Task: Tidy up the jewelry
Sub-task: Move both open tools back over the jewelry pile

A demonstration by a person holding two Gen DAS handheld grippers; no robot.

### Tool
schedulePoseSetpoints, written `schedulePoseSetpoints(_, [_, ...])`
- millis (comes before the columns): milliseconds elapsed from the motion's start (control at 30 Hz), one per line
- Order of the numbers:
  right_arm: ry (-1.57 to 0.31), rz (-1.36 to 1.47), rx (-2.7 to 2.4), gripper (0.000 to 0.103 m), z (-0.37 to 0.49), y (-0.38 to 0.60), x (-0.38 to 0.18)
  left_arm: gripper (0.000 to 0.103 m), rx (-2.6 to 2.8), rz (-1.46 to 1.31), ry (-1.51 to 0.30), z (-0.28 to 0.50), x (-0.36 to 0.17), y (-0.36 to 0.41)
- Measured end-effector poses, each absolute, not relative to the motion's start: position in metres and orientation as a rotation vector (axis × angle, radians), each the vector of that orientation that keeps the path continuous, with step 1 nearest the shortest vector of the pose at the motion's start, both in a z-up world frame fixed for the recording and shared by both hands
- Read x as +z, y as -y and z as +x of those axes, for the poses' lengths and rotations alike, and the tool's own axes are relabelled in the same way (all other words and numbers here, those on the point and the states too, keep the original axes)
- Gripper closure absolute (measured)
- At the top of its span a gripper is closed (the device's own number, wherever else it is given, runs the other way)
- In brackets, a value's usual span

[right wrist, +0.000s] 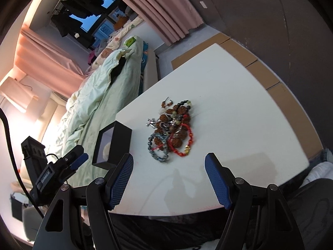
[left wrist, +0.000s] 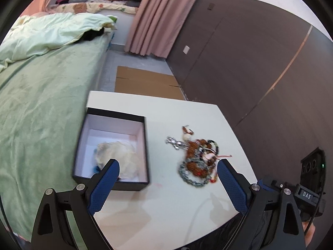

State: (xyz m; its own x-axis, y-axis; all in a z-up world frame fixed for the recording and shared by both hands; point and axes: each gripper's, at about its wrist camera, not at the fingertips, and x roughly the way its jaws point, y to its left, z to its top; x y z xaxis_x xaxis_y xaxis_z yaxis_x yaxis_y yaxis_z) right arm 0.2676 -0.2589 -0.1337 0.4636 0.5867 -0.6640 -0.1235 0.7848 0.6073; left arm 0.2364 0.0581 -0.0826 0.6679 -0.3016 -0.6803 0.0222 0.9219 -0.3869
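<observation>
A tangled pile of bead bracelets and chains (left wrist: 197, 158) (right wrist: 172, 133) lies on the white table (left wrist: 177, 198) (right wrist: 239, 114). Left of it stands an open black box (left wrist: 112, 150) (right wrist: 113, 143) with a white lining and a pale bundle (left wrist: 122, 156) inside. My left gripper (left wrist: 168, 166) hovers open over the table's near part, one fingertip in front of the box and the other beside the pile, nothing between them. My right gripper (right wrist: 169, 161) is open too, short of the pile, empty. The left gripper's body (right wrist: 60, 166) shows at the left of the right wrist view.
A bed with a green sheet (left wrist: 41, 104) and pale duvet (right wrist: 100, 87) runs along the table's left side. Flattened cardboard (left wrist: 145, 83) lies on the floor beyond the table. A dark wall (left wrist: 260, 62) and pink curtain (left wrist: 156, 16) stand behind.
</observation>
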Motion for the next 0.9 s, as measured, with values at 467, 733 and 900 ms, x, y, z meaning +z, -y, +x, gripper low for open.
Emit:
schedulePoseSetpoints(467, [-1.002,0.535,0.365,0.0,0.259,0.297,-0.144,0.017,-0.258,-0.288,-0.876,0.24,-0.093,-0.001])
schedulePoseSetpoints(733, [-0.991,0.575,0.309,0.0,0.258,0.326,-0.152,0.034,-0.271,-0.268,-0.934,0.253,-0.104,0.021])
schedulePoseSetpoints(900, [-0.976,0.578,0.293,0.0,0.257,0.335,-0.156,0.052,-0.277,-0.25,-0.987,0.265,-0.116,0.035])
